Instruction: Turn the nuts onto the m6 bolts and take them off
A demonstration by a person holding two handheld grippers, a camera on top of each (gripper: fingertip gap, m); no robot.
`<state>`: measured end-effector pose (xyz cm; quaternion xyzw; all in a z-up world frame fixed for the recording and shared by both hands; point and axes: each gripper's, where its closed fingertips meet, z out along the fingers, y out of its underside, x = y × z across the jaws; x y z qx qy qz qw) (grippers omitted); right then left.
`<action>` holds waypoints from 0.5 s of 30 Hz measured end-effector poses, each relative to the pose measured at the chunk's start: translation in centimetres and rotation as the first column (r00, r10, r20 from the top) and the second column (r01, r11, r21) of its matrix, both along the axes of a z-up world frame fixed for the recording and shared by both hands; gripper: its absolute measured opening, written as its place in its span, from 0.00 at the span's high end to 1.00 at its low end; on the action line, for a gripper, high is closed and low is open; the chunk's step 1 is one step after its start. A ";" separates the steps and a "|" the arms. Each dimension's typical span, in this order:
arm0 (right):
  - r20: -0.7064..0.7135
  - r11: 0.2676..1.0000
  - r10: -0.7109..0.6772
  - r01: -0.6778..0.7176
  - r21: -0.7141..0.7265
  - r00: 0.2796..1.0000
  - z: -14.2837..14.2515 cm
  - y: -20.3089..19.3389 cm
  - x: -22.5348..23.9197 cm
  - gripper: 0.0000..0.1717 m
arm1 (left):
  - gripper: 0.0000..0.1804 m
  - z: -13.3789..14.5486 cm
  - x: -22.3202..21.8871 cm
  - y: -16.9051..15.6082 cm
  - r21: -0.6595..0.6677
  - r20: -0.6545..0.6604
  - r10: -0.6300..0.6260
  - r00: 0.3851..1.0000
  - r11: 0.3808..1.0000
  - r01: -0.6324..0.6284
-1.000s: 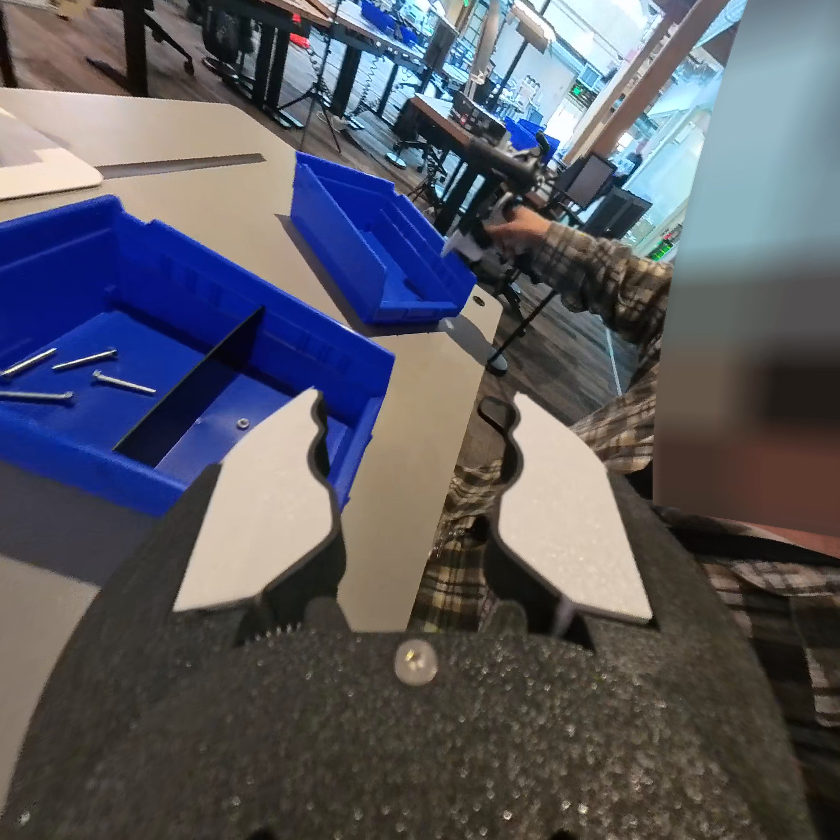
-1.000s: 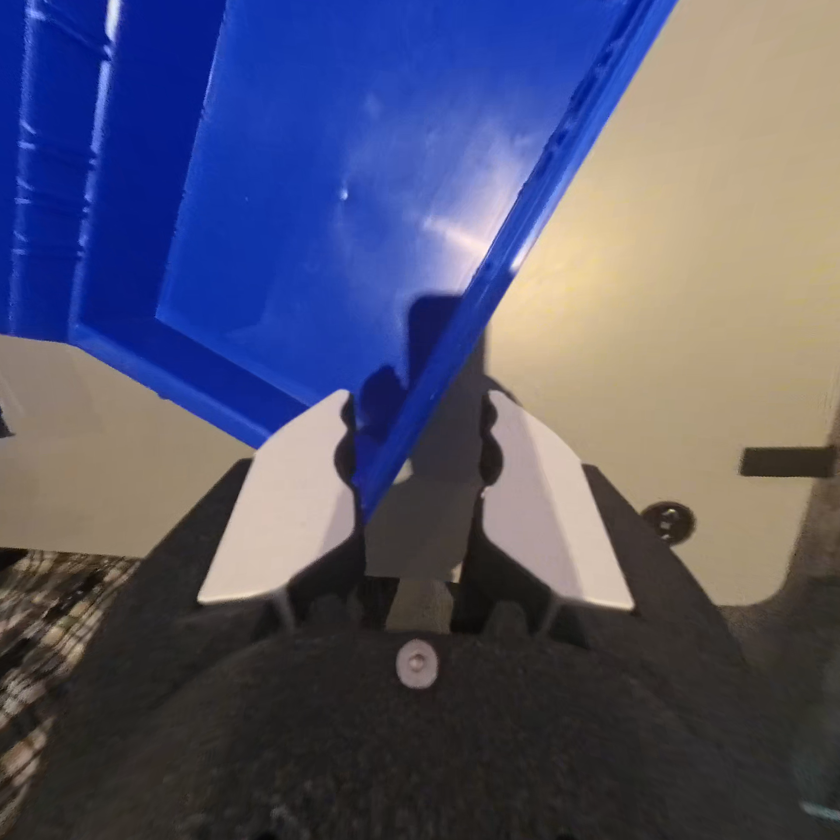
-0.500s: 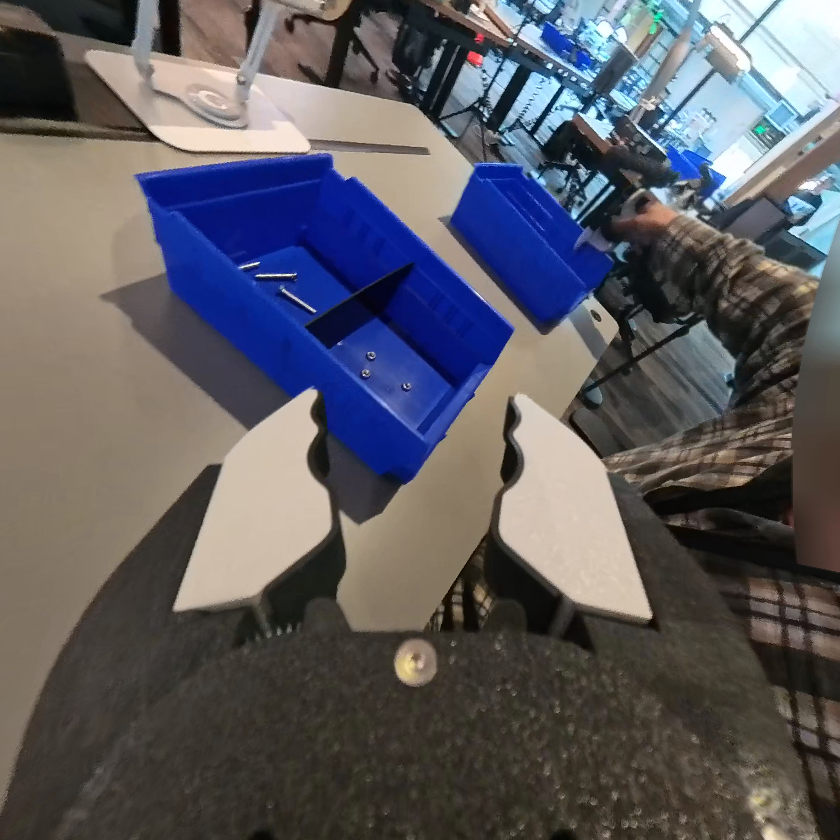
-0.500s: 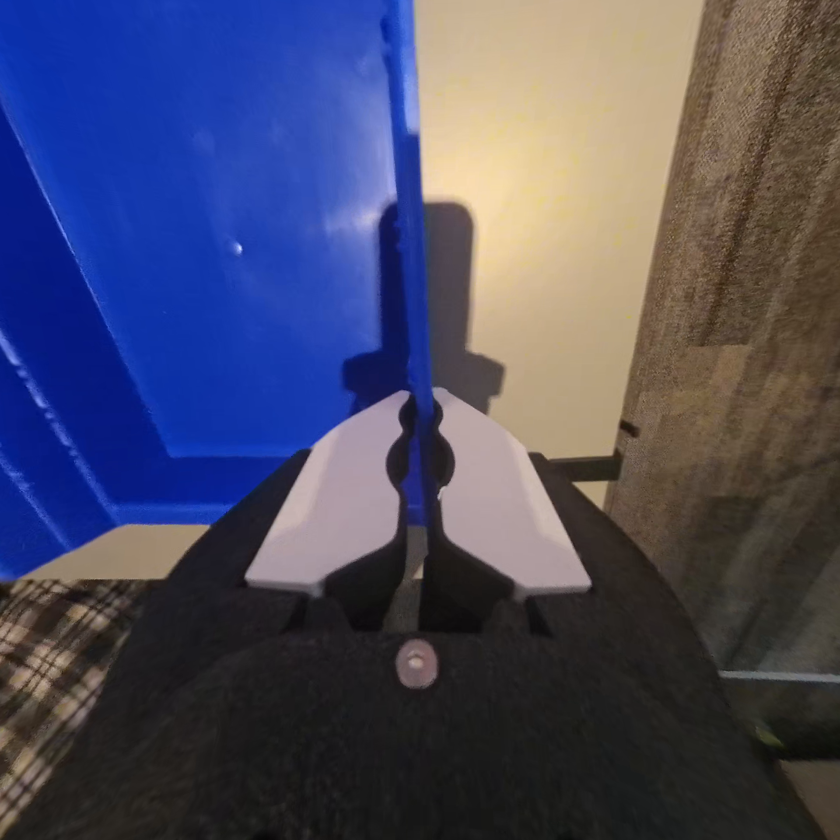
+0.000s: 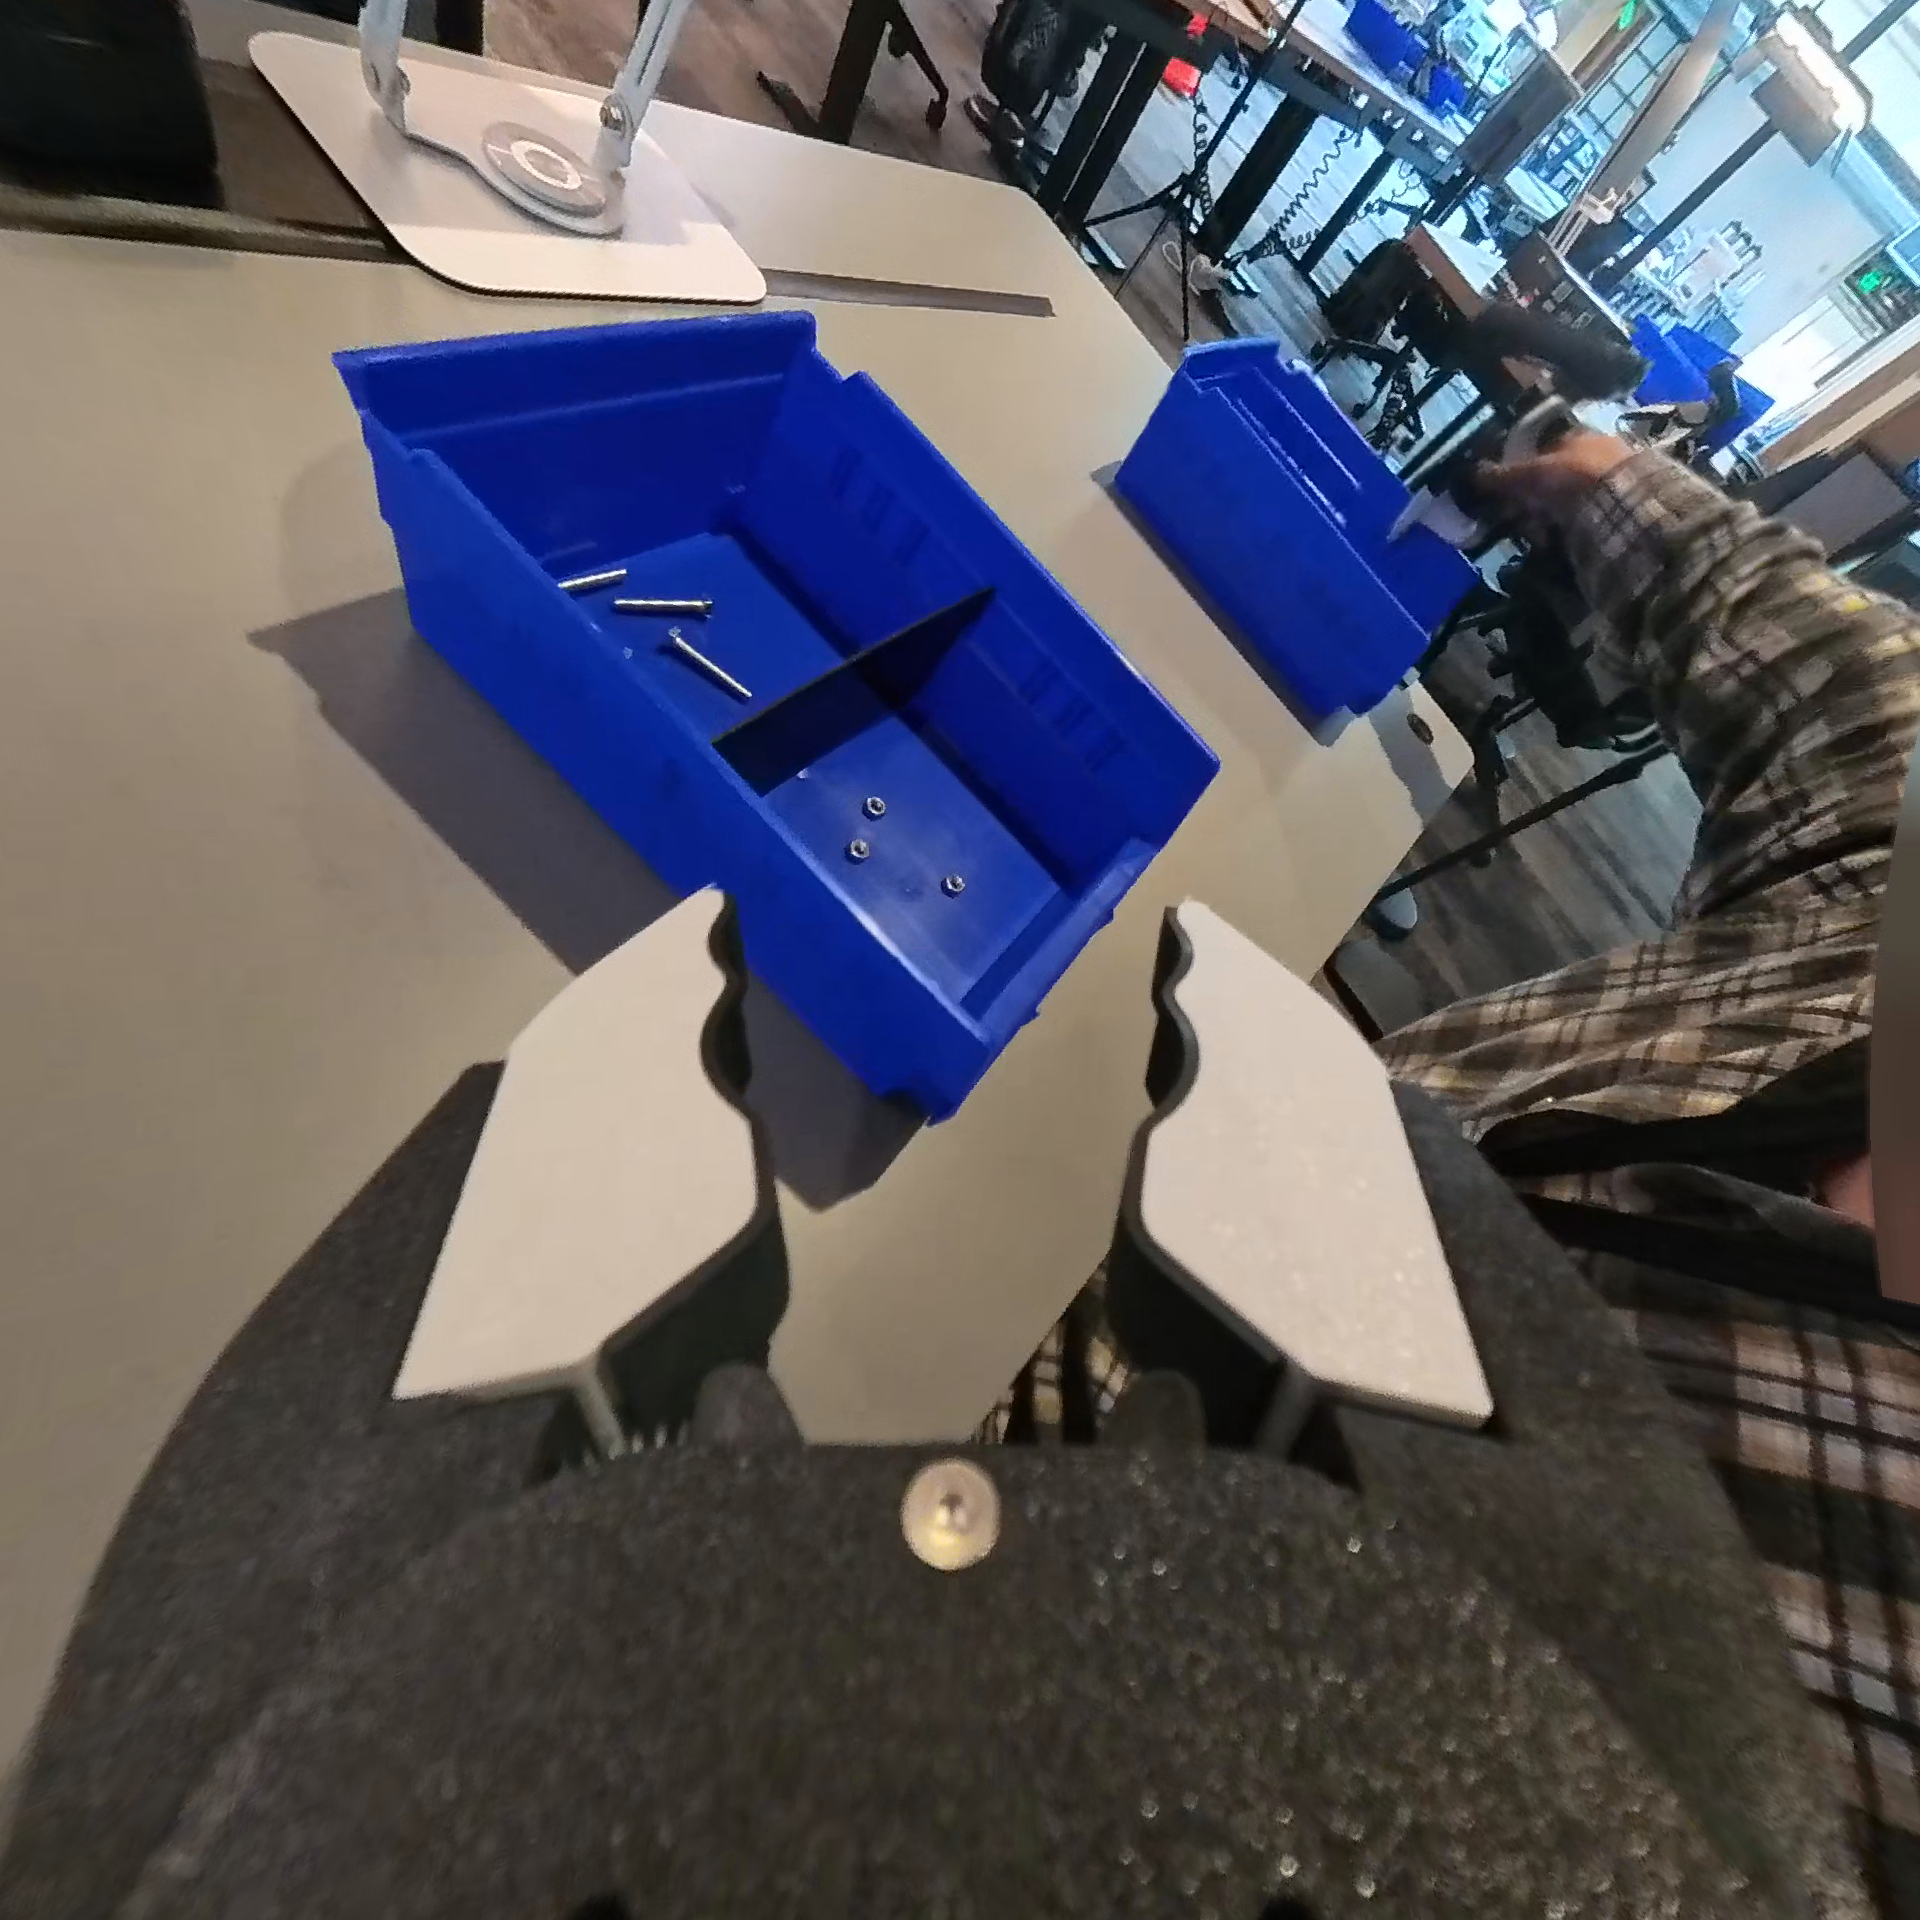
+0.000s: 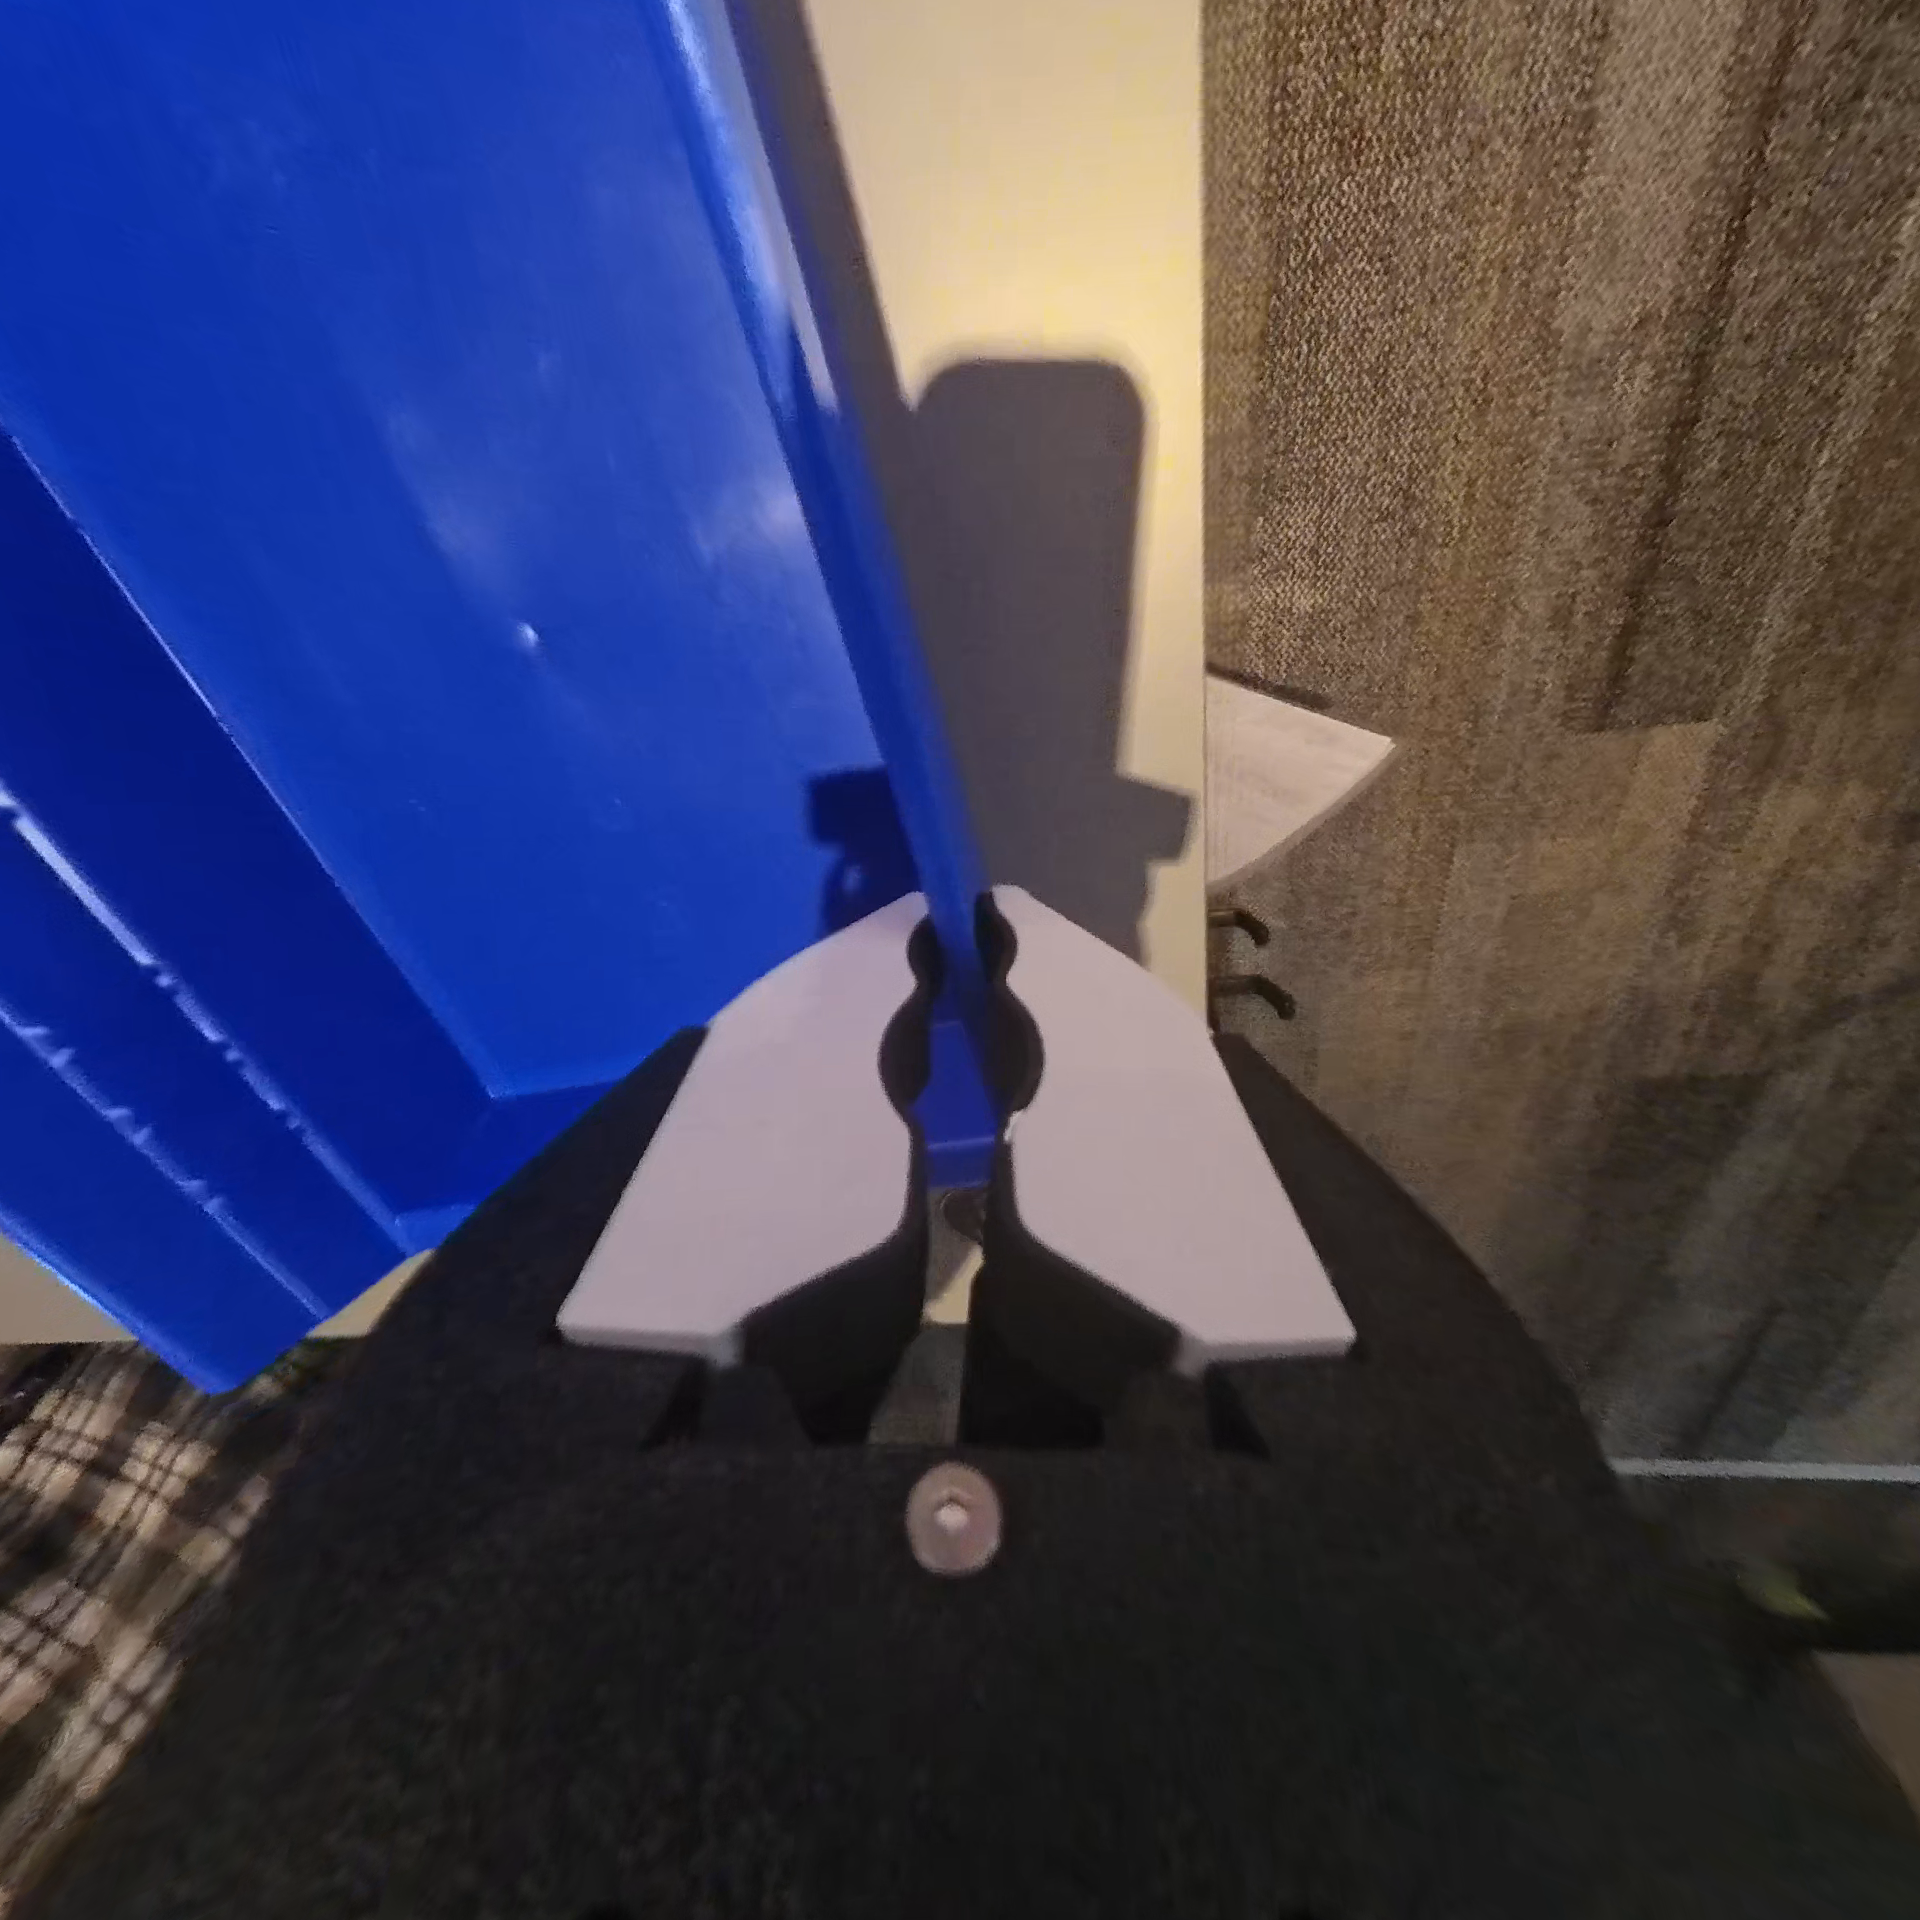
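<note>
R jaws closed on small bin (image 6: pixel 436 540) wall, L view swung over divided bin (image 5: pixel 727 675)

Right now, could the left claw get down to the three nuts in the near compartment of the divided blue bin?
Probably yes: the left claw is open and empty, and the nuts lie uncovered in the open-topped bin, with only its low front wall between.

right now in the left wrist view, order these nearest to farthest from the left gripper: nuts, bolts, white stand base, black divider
1. nuts, bin's near compartment, just ahead
2. black divider, mid-bin
3. bolts, far compartment
4. white stand base, table's far left edge
</note>
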<state>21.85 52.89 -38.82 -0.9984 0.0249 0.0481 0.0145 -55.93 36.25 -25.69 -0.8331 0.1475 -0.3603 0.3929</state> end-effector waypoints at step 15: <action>-0.126 0.949 -0.137 0.167 0.268 0.983 5.4 0.1 -0.6 0.65 | 0.44 -1.8 4.1 3.1 -0.037 -0.066 -0.067 0.996 0.997 0.064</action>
